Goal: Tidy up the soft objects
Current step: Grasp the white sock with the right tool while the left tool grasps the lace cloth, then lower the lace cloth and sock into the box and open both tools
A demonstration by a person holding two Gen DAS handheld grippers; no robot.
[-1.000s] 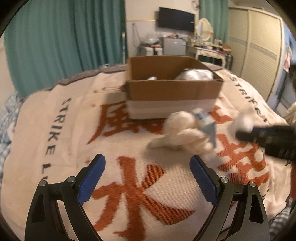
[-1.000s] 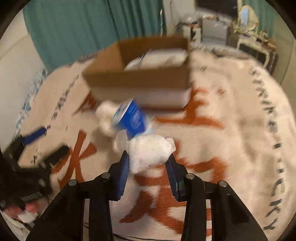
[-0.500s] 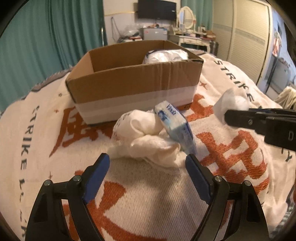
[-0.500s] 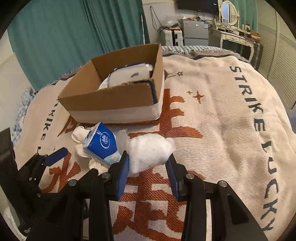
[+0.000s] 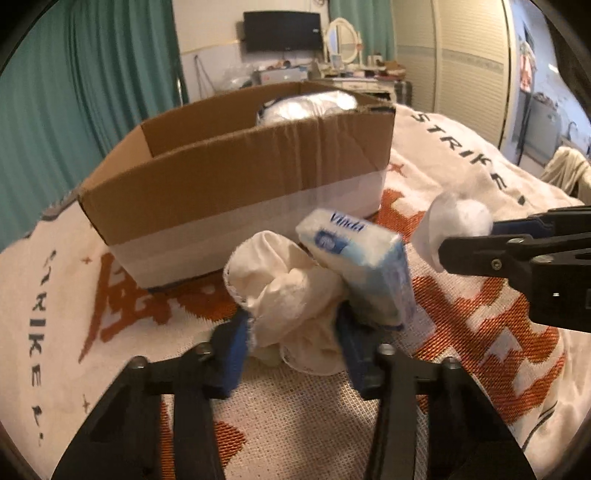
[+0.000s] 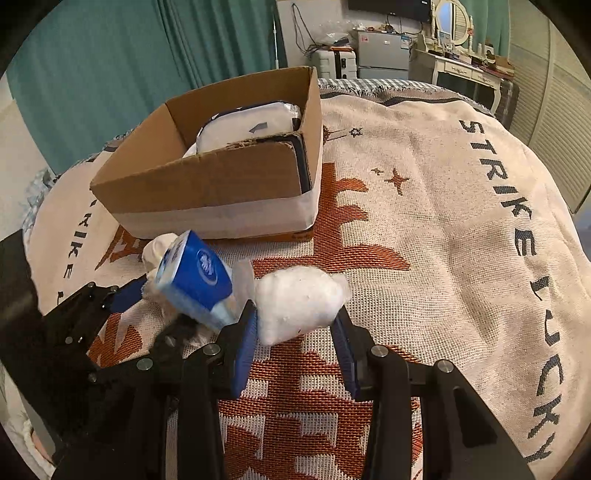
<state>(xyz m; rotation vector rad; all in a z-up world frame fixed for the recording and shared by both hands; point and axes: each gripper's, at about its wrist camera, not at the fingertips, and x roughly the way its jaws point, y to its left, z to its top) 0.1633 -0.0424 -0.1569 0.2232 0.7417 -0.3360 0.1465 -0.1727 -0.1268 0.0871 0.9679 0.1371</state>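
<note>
Jaws of the left gripper (image 5: 291, 332) squeeze a crumpled white cloth (image 5: 291, 295); a tissue pack (image 5: 365, 266) leans on it. Right gripper (image 6: 295, 328) jaws pinch a cotton bag (image 6: 299, 299).

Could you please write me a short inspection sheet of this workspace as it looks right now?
Surface: woven blanket with orange characters and "STRIKE LUCKY" lettering.
Job's things: cardboard box holding a white plastic-wrapped pack; crumpled white cloth; Vinda tissue pack leaning on it; cotton wad.
Clutter: nothing seen.
Grippers: left tool closed on the cloth; right tool closed on the wad.
Cables: wall cords.
Surroundings: teal curtains, television, dresser.
</note>
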